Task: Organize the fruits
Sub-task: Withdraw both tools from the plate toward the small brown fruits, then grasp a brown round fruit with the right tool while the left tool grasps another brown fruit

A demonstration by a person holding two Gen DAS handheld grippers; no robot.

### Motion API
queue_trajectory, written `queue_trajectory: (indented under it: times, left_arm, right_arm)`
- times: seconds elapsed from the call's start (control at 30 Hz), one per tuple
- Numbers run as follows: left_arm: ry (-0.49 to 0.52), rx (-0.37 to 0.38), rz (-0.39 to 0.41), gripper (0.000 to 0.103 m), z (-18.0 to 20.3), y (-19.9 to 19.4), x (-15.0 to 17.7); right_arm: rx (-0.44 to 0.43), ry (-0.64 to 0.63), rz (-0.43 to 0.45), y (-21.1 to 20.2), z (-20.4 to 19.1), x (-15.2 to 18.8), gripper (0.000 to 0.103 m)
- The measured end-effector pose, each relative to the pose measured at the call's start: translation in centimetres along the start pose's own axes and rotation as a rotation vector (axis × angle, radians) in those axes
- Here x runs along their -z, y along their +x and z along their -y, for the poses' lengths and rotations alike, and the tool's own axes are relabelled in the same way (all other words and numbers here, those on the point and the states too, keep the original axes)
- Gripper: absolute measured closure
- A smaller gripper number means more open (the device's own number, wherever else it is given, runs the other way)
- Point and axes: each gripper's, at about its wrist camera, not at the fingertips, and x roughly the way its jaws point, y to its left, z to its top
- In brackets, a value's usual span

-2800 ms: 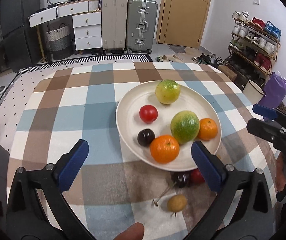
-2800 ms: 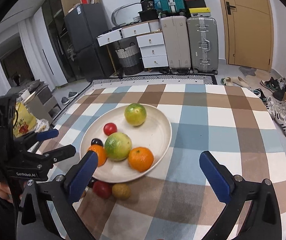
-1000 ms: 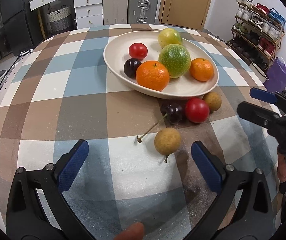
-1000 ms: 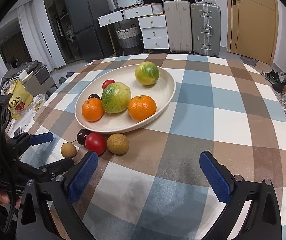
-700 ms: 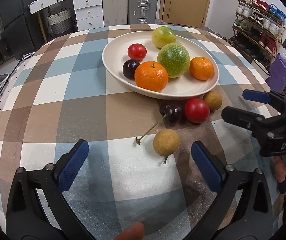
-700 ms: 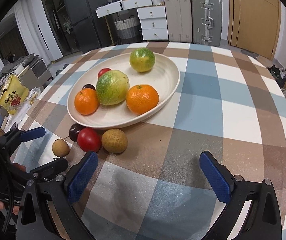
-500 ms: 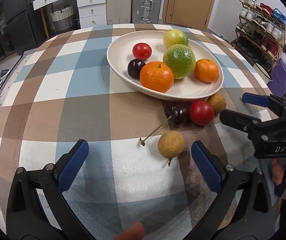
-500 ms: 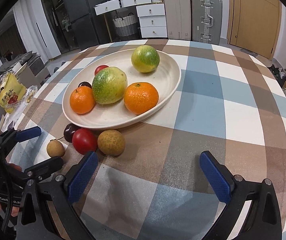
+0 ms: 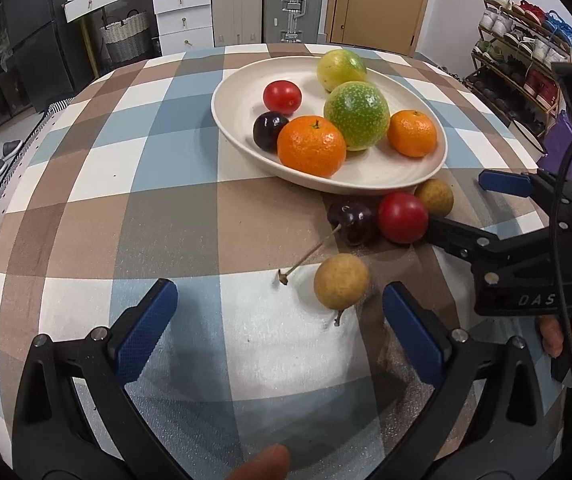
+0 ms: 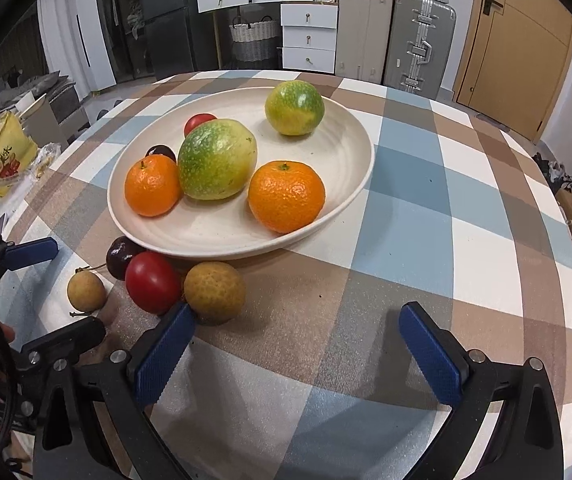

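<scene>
Checked cloth covers the counter; the plate already holds 6 fruits. Just near of it lie 4 loose ones. Both jaws gape empty: the left gripper should straddle the near longan, the right gripper the larger longan, squeezing gently.

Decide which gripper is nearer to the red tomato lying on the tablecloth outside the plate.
Right. The right gripper has one finger almost touching the red tomato; the left gripper sits farther back, open around the small longan.

a home: shoe rack, suitcases, drawers behind a checked table.
</scene>
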Motion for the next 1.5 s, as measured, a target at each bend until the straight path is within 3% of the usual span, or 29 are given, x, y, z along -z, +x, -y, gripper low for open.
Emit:
queue_trajectory:
  times: [0.33, 0.5, 0.63, 0.7, 0.83, 1.0, 1.27, 1.5]
  left_arm:
    - [-0.015, -0.025, -0.002, 0.002, -0.6, -0.4, 0.6]
    - [0.008, -0.019, -0.007, 0.013, -0.5, -0.7, 0.7]
    - [0.042, -0.002, -0.007, 0.027, -0.1, -1.2, 0.9]
    - [0.054, 0.02, -0.005, 0.033, 0.1, -1.4, 1.0]
    - [0.052, 0.054, -0.001, 0.038, 0.2, -2.0, 1.2]
    - [0.038, 0.076, 0.012, 0.041, 0.0, -2.6, 1.3]
    - [0.064, 0.154, 0.02, 0.066, 1.1, -3.1, 1.2]
    - [0.057, 0.161, 0.004, 0.071, 1.5, -1.8, 0.7]
  right_arm:
    - [-0.007, -0.004, 0.005, 0.0, -0.3, -0.3, 0.005]
    - [-0.03, -0.033, 0.032, -0.7, -1.0, 0.0, 0.028]
    - [-0.05, -0.054, 0.043, -1.1, -1.8, 0.4, 0.041]
    - [-0.06, -0.064, 0.05, -1.4, -2.1, 0.5, 0.06]
    - [-0.071, -0.068, 0.053, -1.7, -2.2, 0.7, 0.074]
    - [-0.083, -0.038, 0.056, -2.4, -1.4, 1.3, 0.075]
    - [-0.086, 0.004, 0.072, -3.9, -0.3, 2.3, 0.075]
    - [-0.079, 0.015, 0.073, -4.4, 0.2, 2.8, 0.075]
